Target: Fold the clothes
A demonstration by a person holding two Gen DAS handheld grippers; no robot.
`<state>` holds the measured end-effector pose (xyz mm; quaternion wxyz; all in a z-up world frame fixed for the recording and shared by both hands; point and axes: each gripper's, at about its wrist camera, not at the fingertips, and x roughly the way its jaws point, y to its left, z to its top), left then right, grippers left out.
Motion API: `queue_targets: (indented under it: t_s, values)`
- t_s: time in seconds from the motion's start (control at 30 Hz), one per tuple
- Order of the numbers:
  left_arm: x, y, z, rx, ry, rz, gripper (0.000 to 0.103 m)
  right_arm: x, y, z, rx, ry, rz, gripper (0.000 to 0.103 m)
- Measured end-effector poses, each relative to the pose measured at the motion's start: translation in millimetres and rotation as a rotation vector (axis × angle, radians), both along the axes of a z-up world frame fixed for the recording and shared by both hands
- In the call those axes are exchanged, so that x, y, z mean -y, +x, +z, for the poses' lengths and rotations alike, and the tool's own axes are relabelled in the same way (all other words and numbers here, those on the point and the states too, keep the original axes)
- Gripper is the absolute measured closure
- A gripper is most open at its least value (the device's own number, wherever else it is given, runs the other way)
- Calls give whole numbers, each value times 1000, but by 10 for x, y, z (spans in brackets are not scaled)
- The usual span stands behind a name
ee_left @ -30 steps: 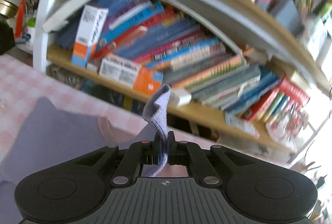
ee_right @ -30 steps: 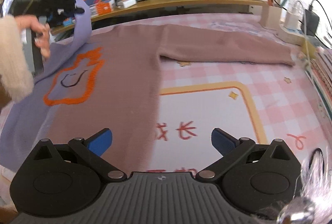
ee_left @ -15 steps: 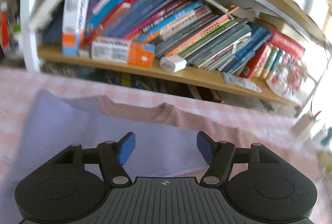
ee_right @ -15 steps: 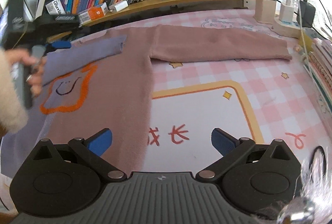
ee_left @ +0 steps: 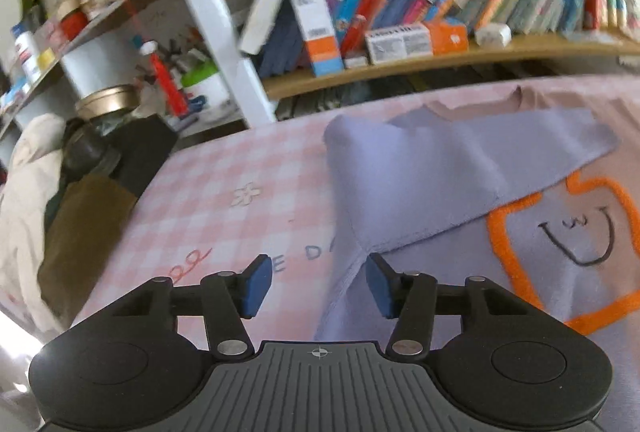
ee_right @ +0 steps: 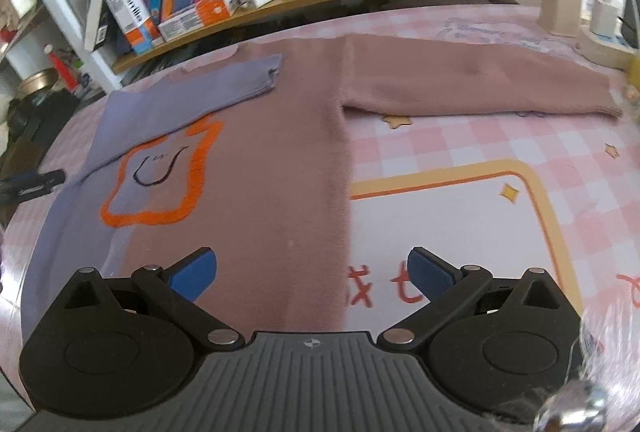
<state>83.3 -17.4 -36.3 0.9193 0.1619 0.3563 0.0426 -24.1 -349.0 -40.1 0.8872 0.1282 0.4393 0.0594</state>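
Note:
A sweater [ee_right: 280, 160], lavender on one half and mauve on the other, lies flat on the pink checked tablecloth [ee_right: 460, 232], with an orange outline and a smile on its chest. Its lavender sleeve [ee_left: 460, 160] lies folded across the chest. The mauve sleeve [ee_right: 480, 80] stretches out to the right. My left gripper [ee_left: 318, 284] hovers at the sweater's left side, its jaws closing. The sweater's edge lies under the gap, and the pads do not touch it. My right gripper [ee_right: 314, 276] stands open over the mauve hem, holding nothing.
A bookshelf [ee_left: 440, 60] packed with books and boxes runs along the table's far edge. Jars and a bundle of cloth [ee_left: 24, 212] crowd the left end. A charger and plugs [ee_right: 600, 12] sit at the far right.
My left gripper let go of the lavender sleeve's cuff, which now lies across the chest. It rolled and swung to the sweater's left side. My right gripper shifted slightly.

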Motion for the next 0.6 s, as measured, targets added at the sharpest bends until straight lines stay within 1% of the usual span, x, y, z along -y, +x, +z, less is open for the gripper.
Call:
queue_targets:
  t_s: [0.07, 0.13, 0.17, 0.2, 0.23, 0.27, 0.3, 0.43, 0.47, 0.5, 0.53, 0.6]
  values:
    - [147, 104, -108, -32, 80, -65, 53, -22, -9, 13, 3, -10, 9, 0]
    - [268, 193, -211, -61, 175, -122, 61, -12, -26, 30, 6, -25, 5, 0]
    - [290, 219, -248, -64, 205, -132, 66, 1, -35, 36, 6, -32, -1, 0]
    - [305, 248, -278, -65, 229, -138, 73, 18, -43, 36, 4, -36, -9, 0]
    - [287, 285, -277, -65, 225, -130, 80, 37, -53, 34, 1, -39, -19, 0]
    - [247, 318, -265, -72, 199, -116, 87, 57, -61, 30, -2, -42, -28, 0]
    - [178, 318, -235, -63, 153, -87, 90, 76, -68, 24, -6, -43, -38, 0]
    - [-106, 320, -119, -28, -31, 32, 91, 130, -87, 4, -14, -43, -67, 0]
    - [-216, 323, -104, -25, -93, 81, 94, 134, -91, 0, -16, -42, -70, 0]
    - [-313, 327, -93, -24, -148, 122, 94, 138, -94, -6, -18, -41, -72, 0]
    - [-350, 328, -101, -29, -162, 125, 94, 141, -94, -12, -21, -40, -73, 0]
    - [-360, 321, -108, -32, -153, 108, 91, 142, -86, -19, -25, -37, -72, 0]
